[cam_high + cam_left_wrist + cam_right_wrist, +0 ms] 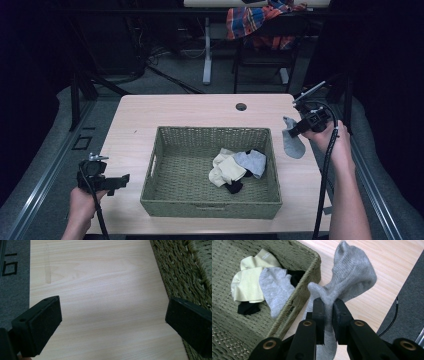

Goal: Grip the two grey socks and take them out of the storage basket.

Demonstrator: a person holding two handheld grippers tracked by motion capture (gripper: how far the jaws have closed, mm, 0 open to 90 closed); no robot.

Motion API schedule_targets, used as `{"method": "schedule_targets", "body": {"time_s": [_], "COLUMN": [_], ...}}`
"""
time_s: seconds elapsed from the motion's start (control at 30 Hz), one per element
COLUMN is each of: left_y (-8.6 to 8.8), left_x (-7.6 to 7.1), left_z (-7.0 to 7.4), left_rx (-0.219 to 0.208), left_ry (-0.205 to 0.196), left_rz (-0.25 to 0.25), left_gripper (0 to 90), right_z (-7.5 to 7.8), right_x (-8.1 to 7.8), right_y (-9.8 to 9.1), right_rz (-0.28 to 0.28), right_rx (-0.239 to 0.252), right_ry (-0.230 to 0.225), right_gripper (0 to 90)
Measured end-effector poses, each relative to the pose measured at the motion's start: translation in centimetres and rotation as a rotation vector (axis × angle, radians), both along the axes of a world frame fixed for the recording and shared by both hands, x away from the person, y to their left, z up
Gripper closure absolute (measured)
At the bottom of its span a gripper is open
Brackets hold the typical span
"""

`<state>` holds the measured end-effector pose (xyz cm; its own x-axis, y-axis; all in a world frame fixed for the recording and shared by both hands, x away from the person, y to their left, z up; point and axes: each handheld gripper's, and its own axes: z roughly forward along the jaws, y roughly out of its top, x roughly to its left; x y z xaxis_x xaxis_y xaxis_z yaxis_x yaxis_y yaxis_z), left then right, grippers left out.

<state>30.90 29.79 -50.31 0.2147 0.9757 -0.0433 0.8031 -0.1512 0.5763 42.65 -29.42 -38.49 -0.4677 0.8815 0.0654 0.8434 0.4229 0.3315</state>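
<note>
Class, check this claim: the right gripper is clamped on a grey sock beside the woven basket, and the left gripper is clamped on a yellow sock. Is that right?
Not quite. The right gripper does clamp the grey sock beside the woven basket, but the left gripper holds nothing: the left gripper view shows its jaws wide apart over bare table.

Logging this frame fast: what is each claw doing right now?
Left claw: open, nothing between its jaws.
Right claw: shut on the grey sock.

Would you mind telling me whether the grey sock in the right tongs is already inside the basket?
Not yet: the grey sock hangs pinched in the right tongs, outside the wicker basket.
</note>
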Motion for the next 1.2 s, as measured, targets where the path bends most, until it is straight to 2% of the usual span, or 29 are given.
{"method": "schedule_targets", "body": {"time_s": [0.23, 0.37, 0.6, 0.73, 0.83, 0.93, 0.97, 1.0, 1.07, 1.2], "left_y": [0.0, 0.0, 0.0, 0.0, 0.0, 0.0, 0.0, 0.0, 0.0, 0.0], "left_x": [0.0, 0.0, 0.0, 0.0, 0.0, 0.0, 0.0, 0.0, 0.0, 0.0], "left_z": [0.0, 0.0, 0.0, 0.0, 0.0, 0.0, 0.0, 0.0, 0.0, 0.0], "left_rx": [0.000, 0.000, 0.000, 0.000, 0.000, 0.000, 0.000, 0.000, 0.000, 0.000], "left_ry": [0.000, -0.001, -0.001, -0.001, -0.001, -0.001, -0.002, -0.002, -0.002, -0.002], "left_rz": [0.000, 0.001, 0.001, 0.001, 0.000, 0.001, 0.001, 0.001, 0.001, 0.002], "left_gripper": [0.8, 0.8, 0.7, 0.7, 0.7, 0.7, 0.7, 0.7, 0.8, 0.8], "right_z": [-0.6, -1.1, -2.0, -2.5, -3.3, -4.0, -4.3, -4.5, -5.2, -6.3], "right_x": [0.3, 0.5, 0.8, 1.1, 1.3, 1.6, 1.7, 1.9, 1.9, 2.2], "right_y": [-0.5, -0.8, -1.1, -1.4, -1.4, -1.4, -1.3, -1.4, -1.3, -1.2], "right_rz": [-0.028, -0.028, -0.058, -0.046, -0.060, -0.047, -0.054, -0.039, -0.062, -0.060], "right_rx": [0.009, 0.000, 0.009, -0.005, -0.007, -0.013, -0.016, -0.026, -0.019, -0.029], "right_ry": [-0.001, 0.019, 0.023, 0.056, 0.060, 0.087, 0.082, 0.099, 0.094, 0.120], "right_gripper": [81.8, 81.9, 81.8, 81.8, 81.9, 81.9, 81.9, 81.9, 81.8, 81.8]}}
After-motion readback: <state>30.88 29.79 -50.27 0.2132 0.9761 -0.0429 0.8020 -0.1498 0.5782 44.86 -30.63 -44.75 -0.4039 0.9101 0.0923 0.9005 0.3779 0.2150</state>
